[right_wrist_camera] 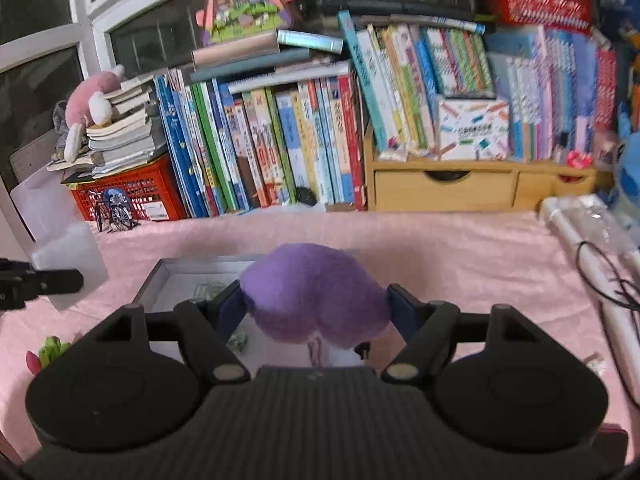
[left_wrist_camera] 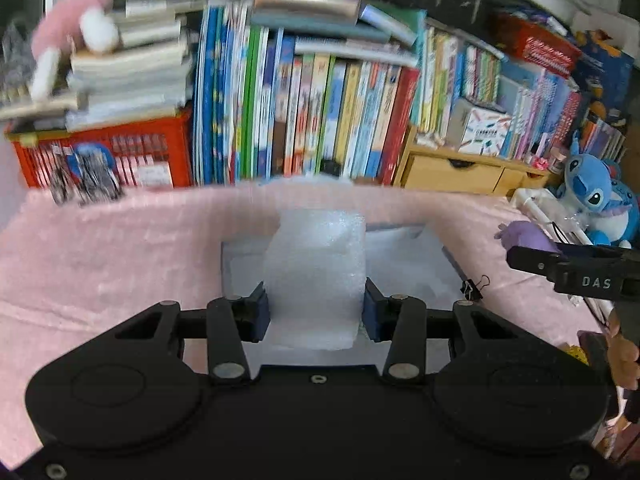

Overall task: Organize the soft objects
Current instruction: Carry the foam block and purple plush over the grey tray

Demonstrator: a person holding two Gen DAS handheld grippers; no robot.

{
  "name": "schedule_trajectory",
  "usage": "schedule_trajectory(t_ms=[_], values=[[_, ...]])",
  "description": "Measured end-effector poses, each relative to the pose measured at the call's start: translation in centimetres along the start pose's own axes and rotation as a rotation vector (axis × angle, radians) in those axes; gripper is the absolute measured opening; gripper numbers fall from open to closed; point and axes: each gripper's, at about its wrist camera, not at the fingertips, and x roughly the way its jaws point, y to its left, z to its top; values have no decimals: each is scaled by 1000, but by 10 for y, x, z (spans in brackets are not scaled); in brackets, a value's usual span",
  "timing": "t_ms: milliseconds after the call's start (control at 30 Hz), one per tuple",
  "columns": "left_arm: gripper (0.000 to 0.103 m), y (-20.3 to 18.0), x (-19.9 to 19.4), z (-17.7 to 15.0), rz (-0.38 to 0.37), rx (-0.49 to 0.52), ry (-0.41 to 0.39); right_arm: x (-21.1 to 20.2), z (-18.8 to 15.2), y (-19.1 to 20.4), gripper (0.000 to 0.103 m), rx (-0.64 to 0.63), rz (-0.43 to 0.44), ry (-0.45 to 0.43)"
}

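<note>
My left gripper (left_wrist_camera: pixel 316 308) is shut on a white foam block (left_wrist_camera: pixel 316 276), which stands up between the blue pads above a shallow white tray (left_wrist_camera: pixel 416 256) on the pink cloth. My right gripper (right_wrist_camera: pixel 314 312) is shut on a rounded purple plush toy (right_wrist_camera: pixel 314 292), held over the near end of the same tray (right_wrist_camera: pixel 176 276). In the left wrist view the right gripper's finger and the purple plush (left_wrist_camera: pixel 524 236) show at the right edge. The left gripper's finger and the foam block (right_wrist_camera: pixel 68 264) appear at the left edge of the right wrist view.
A wall of upright books (left_wrist_camera: pixel 304 120), a red crate (left_wrist_camera: pixel 112 152) and a wooden drawer unit (right_wrist_camera: pixel 444 188) close off the back. A blue plush (left_wrist_camera: pixel 596 196) sits at the right. White tubes with black cord (right_wrist_camera: pixel 592 276) lie right. A binder clip (left_wrist_camera: pixel 474 286) lies beside the tray. Small green scraps (right_wrist_camera: pixel 238 340) lie in the tray.
</note>
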Motion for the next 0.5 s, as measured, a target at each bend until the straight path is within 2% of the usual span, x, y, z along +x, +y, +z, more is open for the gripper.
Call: schedule_trajectory(t_ms=[200, 333, 500], values=[[42, 20, 53, 14, -33, -87, 156, 43, 15, 10, 77, 5, -9, 114], [42, 29, 83, 18, -19, -131, 214, 69, 19, 16, 77, 4, -22, 178], [42, 41, 116, 18, -36, -181, 294, 99, 19, 23, 77, 5, -43, 251]])
